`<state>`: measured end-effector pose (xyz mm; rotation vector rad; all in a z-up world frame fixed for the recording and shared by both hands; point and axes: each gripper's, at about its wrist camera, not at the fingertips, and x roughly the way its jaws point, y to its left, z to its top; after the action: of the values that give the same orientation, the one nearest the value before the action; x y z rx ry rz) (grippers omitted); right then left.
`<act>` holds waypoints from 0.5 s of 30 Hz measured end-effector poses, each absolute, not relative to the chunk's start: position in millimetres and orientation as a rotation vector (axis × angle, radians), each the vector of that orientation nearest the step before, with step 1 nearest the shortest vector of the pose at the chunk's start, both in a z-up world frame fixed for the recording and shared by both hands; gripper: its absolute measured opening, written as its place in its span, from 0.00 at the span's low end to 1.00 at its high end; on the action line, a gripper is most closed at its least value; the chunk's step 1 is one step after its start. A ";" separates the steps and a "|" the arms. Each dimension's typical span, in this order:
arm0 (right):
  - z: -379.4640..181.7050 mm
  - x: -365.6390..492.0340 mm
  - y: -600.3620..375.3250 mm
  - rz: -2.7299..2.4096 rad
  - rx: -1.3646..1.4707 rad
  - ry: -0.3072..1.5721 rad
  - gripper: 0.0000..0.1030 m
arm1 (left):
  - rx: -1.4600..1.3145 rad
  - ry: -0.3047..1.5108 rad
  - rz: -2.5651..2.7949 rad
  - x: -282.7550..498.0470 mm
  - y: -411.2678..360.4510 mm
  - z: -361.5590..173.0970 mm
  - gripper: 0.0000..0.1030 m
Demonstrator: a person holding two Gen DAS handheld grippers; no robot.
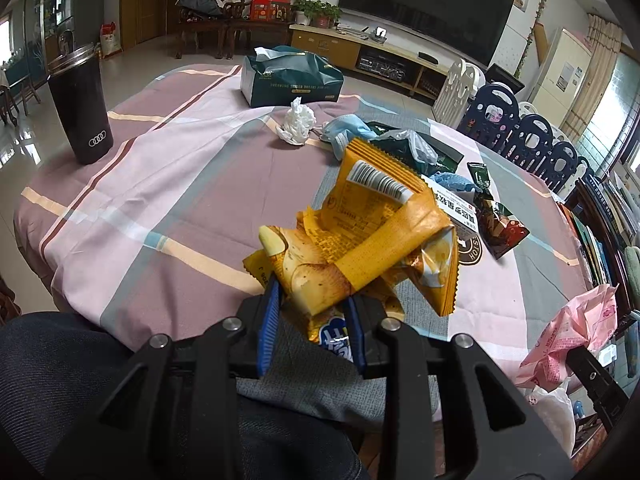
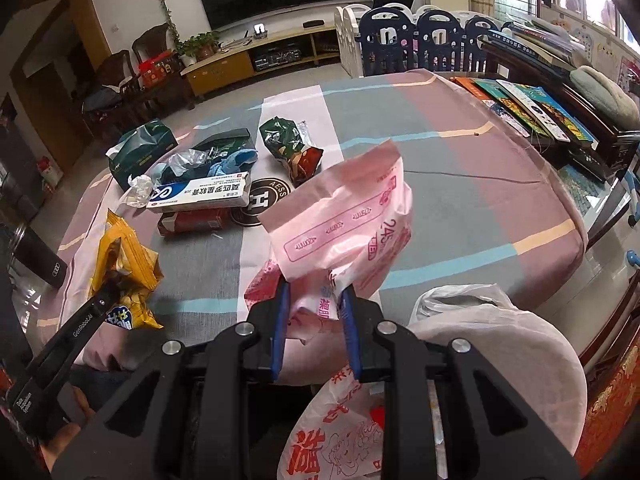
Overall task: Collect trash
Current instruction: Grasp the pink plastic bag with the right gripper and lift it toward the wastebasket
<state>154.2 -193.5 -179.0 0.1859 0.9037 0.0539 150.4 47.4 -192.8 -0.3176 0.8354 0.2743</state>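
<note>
You read "GenRobot.AI" on the left gripper (image 2: 105,280) arm, "245" on the pink wrapper (image 2: 352,220) between your right jaws, four rings on the black tumbler (image 1: 82,108) far left.

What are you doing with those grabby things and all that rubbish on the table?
A person is tidying trash with tongs in each hand. The left tongs are clamped on a crumpled yellow chip bag, held above the table. The right tongs grip a pink plastic wrapper. Waiting on the table: a crumpled tissue, a blue face mask, green wrappers and a white medicine box.
</note>
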 end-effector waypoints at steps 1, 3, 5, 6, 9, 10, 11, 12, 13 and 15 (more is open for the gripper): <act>-179.4 154.1 -193.0 0.055 0.186 0.905 0.25 | -0.317 0.835 0.274 150.4 47.7 -192.9 0.30; -179.5 154.1 -192.3 0.058 0.188 0.907 0.25 | -0.316 0.836 0.274 150.5 47.6 -192.9 0.30; -179.5 154.5 -191.5 0.061 0.185 0.908 0.25 | -0.317 0.836 0.274 150.3 47.5 -192.7 0.30; -179.8 154.6 -190.9 0.062 0.184 0.909 0.25 | -0.317 0.836 0.275 150.4 47.7 -193.0 0.30; -181.7 155.2 -189.6 0.065 0.184 0.916 0.25 | -0.317 0.835 0.275 150.4 47.7 -192.9 0.30; -182.8 155.1 -189.4 0.065 0.185 0.919 0.25 | -0.317 0.835 0.275 150.3 47.7 -192.9 0.30; -183.7 155.1 -189.3 0.065 0.186 0.922 0.25 | -0.317 0.835 0.275 150.3 47.4 -192.8 0.30; -184.5 155.2 -189.5 0.066 0.188 0.924 0.25 | -0.317 0.835 0.275 150.4 47.6 -192.9 0.30; -184.8 155.1 -189.6 0.066 0.191 0.925 0.25 | -0.317 0.836 0.275 150.4 47.5 -192.9 0.30; -184.1 155.2 -189.7 0.067 0.192 0.923 0.25 | -0.316 0.836 0.275 150.3 47.6 -192.9 0.30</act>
<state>155.2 -189.7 -184.1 0.1924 0.9227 0.0672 150.3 47.6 -192.9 -0.3164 0.8355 0.2749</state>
